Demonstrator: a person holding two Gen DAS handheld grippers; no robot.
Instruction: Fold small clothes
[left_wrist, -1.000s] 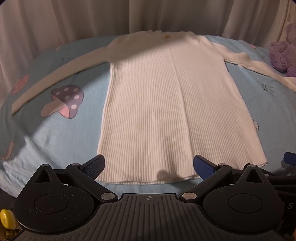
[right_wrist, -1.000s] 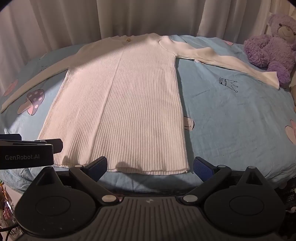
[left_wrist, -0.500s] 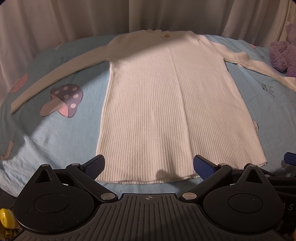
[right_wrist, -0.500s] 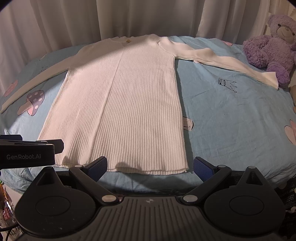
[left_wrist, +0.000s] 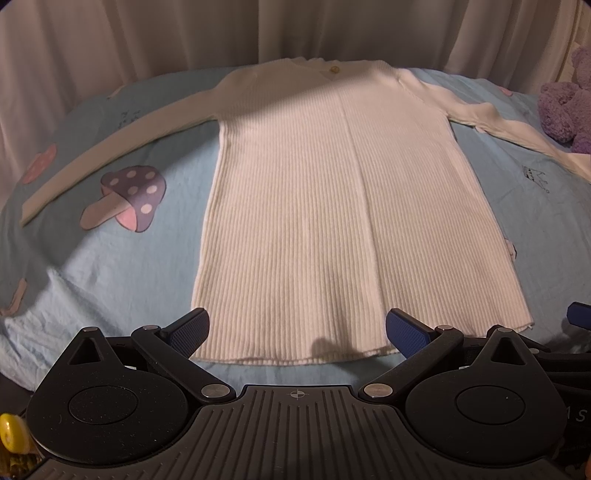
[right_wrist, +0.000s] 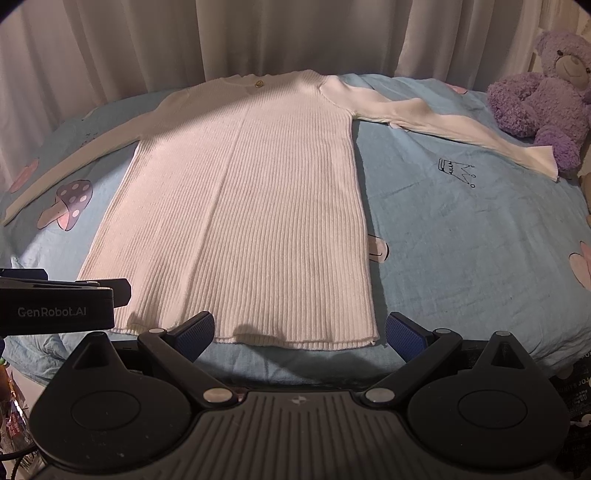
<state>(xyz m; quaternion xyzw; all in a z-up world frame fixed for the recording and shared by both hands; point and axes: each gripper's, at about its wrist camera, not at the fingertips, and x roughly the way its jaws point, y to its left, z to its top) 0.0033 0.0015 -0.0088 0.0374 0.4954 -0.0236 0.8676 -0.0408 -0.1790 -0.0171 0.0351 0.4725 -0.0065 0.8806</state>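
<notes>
White ribbed dress laid flat on bed; both grippers spread and empty at its hem.

Left wrist view: the left gripper hovers with jaws spread wide, holding nothing, just short of the hem of the white ribbed dress. The dress lies flat on the blue bedsheet, sleeves extended outward.
Right wrist view: the right gripper is likewise spread and empty at the hem of the dress. A purple teddy bear sits near the right cuff.
</notes>
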